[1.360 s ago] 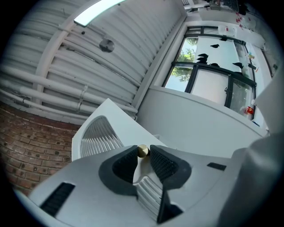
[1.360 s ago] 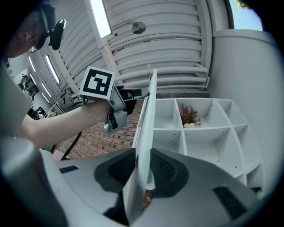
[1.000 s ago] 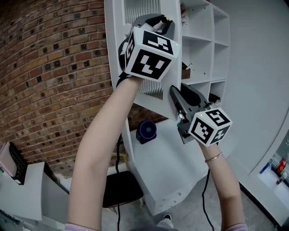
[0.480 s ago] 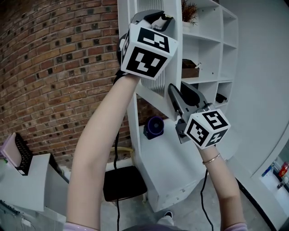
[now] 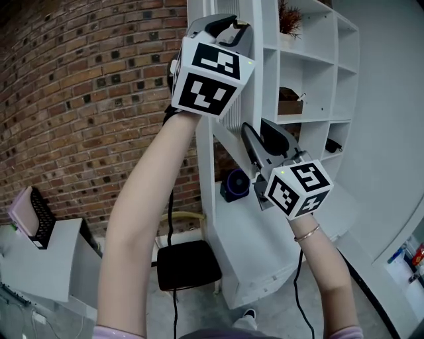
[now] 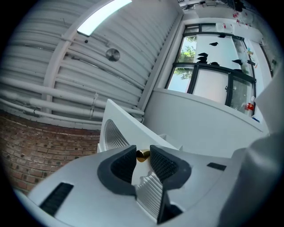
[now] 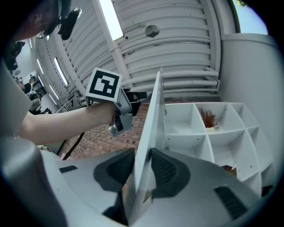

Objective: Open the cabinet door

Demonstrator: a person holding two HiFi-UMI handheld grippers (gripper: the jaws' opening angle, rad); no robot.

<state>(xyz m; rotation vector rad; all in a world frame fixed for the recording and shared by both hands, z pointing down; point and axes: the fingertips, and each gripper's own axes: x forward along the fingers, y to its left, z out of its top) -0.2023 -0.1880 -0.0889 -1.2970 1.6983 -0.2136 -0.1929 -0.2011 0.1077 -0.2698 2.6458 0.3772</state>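
The white cabinet door [image 5: 232, 118], with a ribbed panel, stands swung out from the shelf unit [image 5: 311, 73], nearly edge-on in the head view. My left gripper [image 5: 232, 25] is high on the door. In the left gripper view its jaws [image 6: 142, 156] have just been closing, and both pads touch the small brass knob [image 6: 142, 155] on the door [image 6: 116, 132]. My right gripper [image 5: 247, 130] is lower down. In the right gripper view the door's edge [image 7: 153, 115] fills the gap between its pads [image 7: 141, 156]; these jaws have just been opening a little.
The shelves hold a dried plant [image 5: 288, 16], a brown box [image 5: 289, 102] and a dark round object [image 5: 233, 185]. A brick wall [image 5: 86, 99] is on the left, a black stool [image 5: 189, 265] below, and a grey desk [image 5: 40, 265] at the lower left.
The door has swung further out from the shelf unit and now looks more edge-on. Both grippers have travelled with it, keeping their places on the knob and the edge.
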